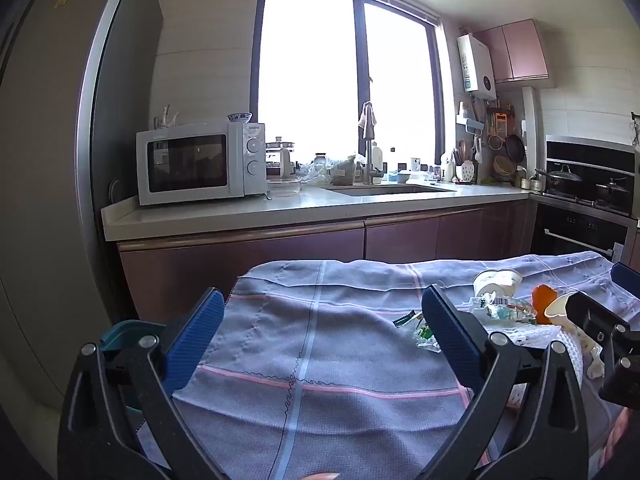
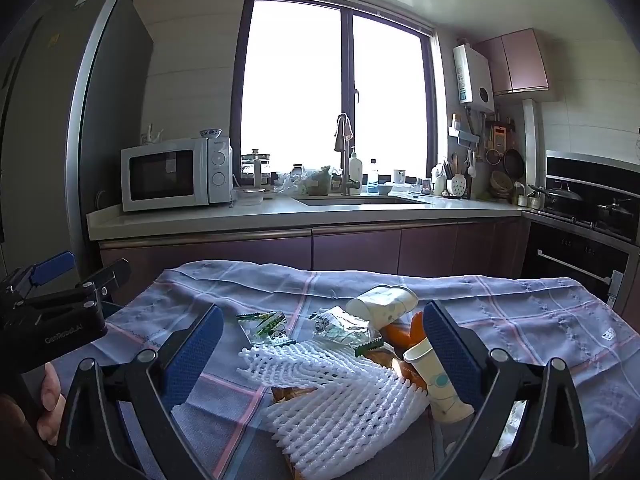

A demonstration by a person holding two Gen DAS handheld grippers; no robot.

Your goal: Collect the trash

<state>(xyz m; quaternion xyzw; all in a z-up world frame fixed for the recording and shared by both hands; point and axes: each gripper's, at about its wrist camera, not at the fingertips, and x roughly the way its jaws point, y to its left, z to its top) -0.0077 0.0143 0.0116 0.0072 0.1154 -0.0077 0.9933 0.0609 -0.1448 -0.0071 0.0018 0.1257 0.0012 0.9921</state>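
Right gripper (image 2: 323, 344): we see our blue pads spread wide with nothing pinched; the trash pile lies on the cloth between and beyond them.
Left gripper (image 1: 323, 328): we hold it just as wide, empty, over a bare stretch of cloth, with the trash off to its right.
Left hand (image 2: 50, 400): we glimpse its fingers round the black handle at the lower left of the right wrist view.
Foam net (image 2: 340, 396): white mesh sleeve, nearest piece of the trash, lying flat over something brown we cannot identify.
Near paper cup (image 2: 436, 384): tipped on its side just beside our right pad, touching the foam net.
Orange scraps (image 2: 408, 330): lying between the two cups.
Far paper cup (image 2: 386, 302): also on its side, behind the scraps.
Wrappers (image 2: 266, 322): clear with green print, strewn to the left of the far cup.
Checked cloth (image 1: 320, 360): grey-blue with pink and pale lines, covering the table under everything.
Teal bin (image 1: 128, 330): we see only its rim, beside the cloth's left edge.
Counter (image 1: 304, 210): pale, well behind the table, carrying a white microwave (image 1: 200, 162) and a sink (image 1: 388, 189).
Window (image 1: 344, 76): bright, behind the sink.
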